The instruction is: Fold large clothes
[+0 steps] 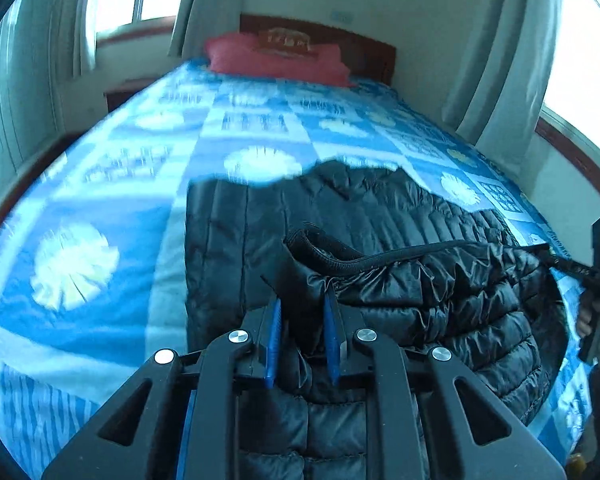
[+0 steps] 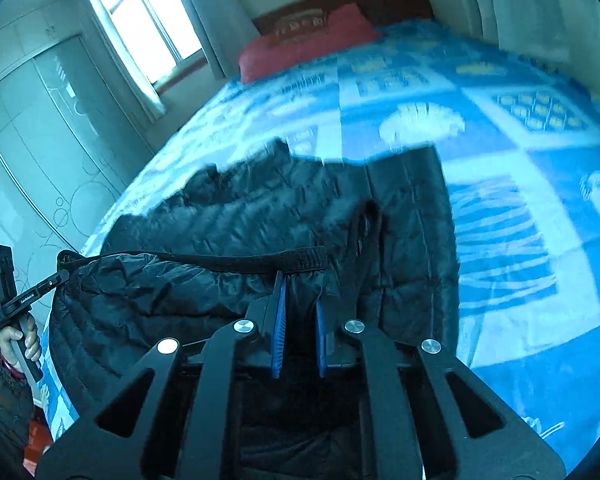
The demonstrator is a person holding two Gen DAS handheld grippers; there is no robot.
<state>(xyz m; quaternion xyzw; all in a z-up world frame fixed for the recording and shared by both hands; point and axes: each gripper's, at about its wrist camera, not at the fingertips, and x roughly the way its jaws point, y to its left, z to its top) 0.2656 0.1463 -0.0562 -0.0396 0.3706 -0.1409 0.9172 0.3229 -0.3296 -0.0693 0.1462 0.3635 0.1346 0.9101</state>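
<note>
Fabric fills both of your grips: the left gripper (image 1: 300,308) is clamped on a bunched fold of the black jacket (image 1: 340,216) at one end of its banded hem (image 1: 400,258), and the right gripper (image 2: 298,296) is pinched on the same hem (image 2: 228,260) at the other end. No earlier view is there to compare, so take both as closed on cloth now.

Between your two grips the hem runs nearly taut, crosswise to the way each gripper points. That line is the jacket's short axis; its long axis runs away from you, toward the red pillow (image 1: 276,60) and the headboard (image 1: 360,46). So the jacket lies ahead of and below both grippers, with the rest of its quilted body flat on the bed (image 1: 120,168).

Neither hand is nearer: you hold the near edge evenly, the left hand (image 2: 20,340) off one side, the right hand (image 1: 588,320) off the other.

The next move, as I judge it, turns on carrying this near edge forward along the long axis to meet the far edge (image 1: 300,172). Keep the hem level and stretched, or one corner will lag and the fold will skew.

Open room is generous ahead: bare blue bedspread lies between the jacket's far edge and the pillow. To the sides, more bedspread shows beyond the jacket. The bed's near edge is just beneath you, so watch that the slack does not slide off.
</note>
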